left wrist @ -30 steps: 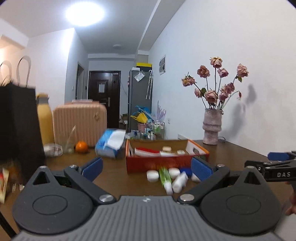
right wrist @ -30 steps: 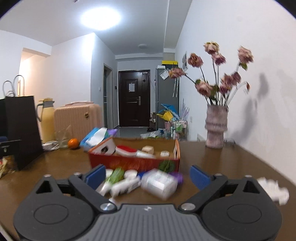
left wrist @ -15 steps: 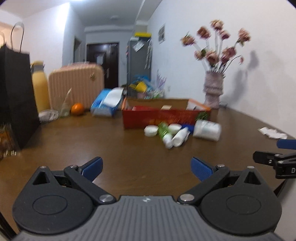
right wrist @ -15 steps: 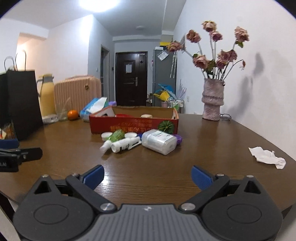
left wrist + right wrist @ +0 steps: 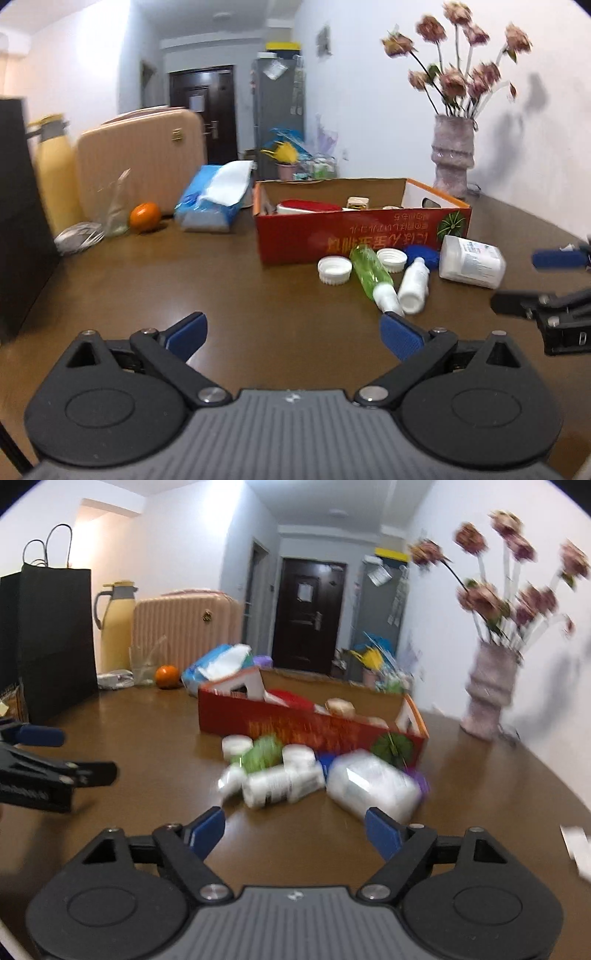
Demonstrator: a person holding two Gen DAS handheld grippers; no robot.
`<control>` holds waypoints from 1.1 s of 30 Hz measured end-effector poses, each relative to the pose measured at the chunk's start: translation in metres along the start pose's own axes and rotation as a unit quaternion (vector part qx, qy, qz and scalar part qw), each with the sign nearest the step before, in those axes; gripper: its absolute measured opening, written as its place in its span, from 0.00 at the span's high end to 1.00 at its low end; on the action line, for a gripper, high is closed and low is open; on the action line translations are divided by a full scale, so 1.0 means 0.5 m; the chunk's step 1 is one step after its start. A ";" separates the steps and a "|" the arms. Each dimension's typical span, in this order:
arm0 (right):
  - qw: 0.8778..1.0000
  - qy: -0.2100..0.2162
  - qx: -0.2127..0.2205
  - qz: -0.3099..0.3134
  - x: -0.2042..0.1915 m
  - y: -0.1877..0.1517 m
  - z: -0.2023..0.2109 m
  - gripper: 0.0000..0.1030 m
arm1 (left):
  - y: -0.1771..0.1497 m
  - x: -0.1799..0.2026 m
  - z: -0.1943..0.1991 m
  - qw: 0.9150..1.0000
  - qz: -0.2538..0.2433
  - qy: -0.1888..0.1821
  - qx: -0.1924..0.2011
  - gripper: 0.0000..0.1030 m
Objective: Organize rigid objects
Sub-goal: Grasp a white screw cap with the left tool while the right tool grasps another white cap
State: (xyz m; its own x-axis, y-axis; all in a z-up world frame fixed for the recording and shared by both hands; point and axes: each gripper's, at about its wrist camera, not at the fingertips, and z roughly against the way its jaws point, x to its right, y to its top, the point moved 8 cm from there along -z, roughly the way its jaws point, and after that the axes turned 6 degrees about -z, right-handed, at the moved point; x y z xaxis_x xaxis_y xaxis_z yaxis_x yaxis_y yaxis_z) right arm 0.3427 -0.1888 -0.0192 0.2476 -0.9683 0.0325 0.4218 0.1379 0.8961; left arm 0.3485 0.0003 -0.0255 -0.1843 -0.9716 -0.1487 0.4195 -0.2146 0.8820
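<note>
Your left tool [image 5: 291, 330] hangs released over bare brown desk [image 5: 166, 280], its blue pads well apart with nothing between them. Your right tool [image 5: 295, 829] is closing its jaws, yet the pads press on nothing; the pile lies just beyond its tips.

The things to sort lie in a heap against the near wall of the red box [image 5: 364, 236]. In the left view they read clearly: a white cap [image 5: 334, 270], a green bottle [image 5: 369, 275] lying on its side, a small white bottle [image 5: 414, 286] beside it, and a large white jar [image 5: 471, 261] tipped over at the right. A second cap and something blue are half hidden behind the bottles.

The right view is smeared by motion, so labels on the jar [image 5: 373, 786] and the bottle [image 5: 282, 784] cannot be read, and the green one is only a blur. What sits inside the box is mostly cut off by its wall; you see just a red lid and a small tan piece.

Each tool shows at the other view's edge, cropped. The black bag [image 5: 48, 635] is cut off at the left, and the flower vase [image 5: 452, 155] is blurred.
</note>
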 end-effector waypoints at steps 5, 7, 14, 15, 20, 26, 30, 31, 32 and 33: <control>0.999 -0.010 -0.032 0.037 0.019 0.055 -0.144 0.31 | 0.035 0.011 -0.146 0.998 -0.049 -0.025 -0.031 0.09; 0.997 -0.002 -0.053 0.047 0.022 0.066 -0.196 0.33 | 0.042 0.013 -0.202 0.996 -0.067 -0.023 -0.046 0.16; 0.986 -0.009 -0.111 0.126 0.020 0.091 -0.323 0.35 | 0.064 0.027 -0.322 0.992 -0.061 -0.086 -0.070 0.21; 0.984 0.000 -0.121 0.134 0.016 0.090 -0.338 0.36 | 0.061 0.032 -0.334 0.991 -0.060 -0.097 -0.072 0.26; 0.983 0.047 -0.136 0.111 0.003 0.072 -0.382 0.55 | 0.057 0.031 -0.346 0.989 -0.028 -0.123 -0.075 0.54; 0.986 0.061 -0.122 0.092 0.003 0.066 -0.382 0.62 | 0.054 0.029 -0.333 0.988 -0.018 -0.132 -0.073 0.63; 0.987 0.061 -0.118 0.091 0.006 0.063 -0.376 0.62 | 0.054 0.033 -0.327 0.989 -0.021 -0.129 -0.073 0.63; 0.987 0.061 -0.117 0.091 0.006 0.062 -0.374 0.62 | 0.054 0.033 -0.326 0.989 -0.019 -0.130 -0.073 0.63; 0.987 0.060 -0.116 0.093 0.005 0.062 -0.373 0.62 | 0.054 0.033 -0.327 0.989 -0.018 -0.130 -0.073 0.63; 0.987 0.059 -0.115 0.095 0.004 0.061 -0.372 0.62 | 0.054 0.032 -0.327 0.989 -0.017 -0.129 -0.073 0.63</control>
State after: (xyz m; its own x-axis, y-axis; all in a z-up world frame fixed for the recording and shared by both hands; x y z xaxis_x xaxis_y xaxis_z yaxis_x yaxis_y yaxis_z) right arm 0.5183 -0.1479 -0.0740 0.4346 -0.8917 0.1266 0.5413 0.3710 0.7546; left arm 0.5023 -0.0376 -0.0773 -0.4140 -0.9093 -0.0422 0.5288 -0.2780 0.8019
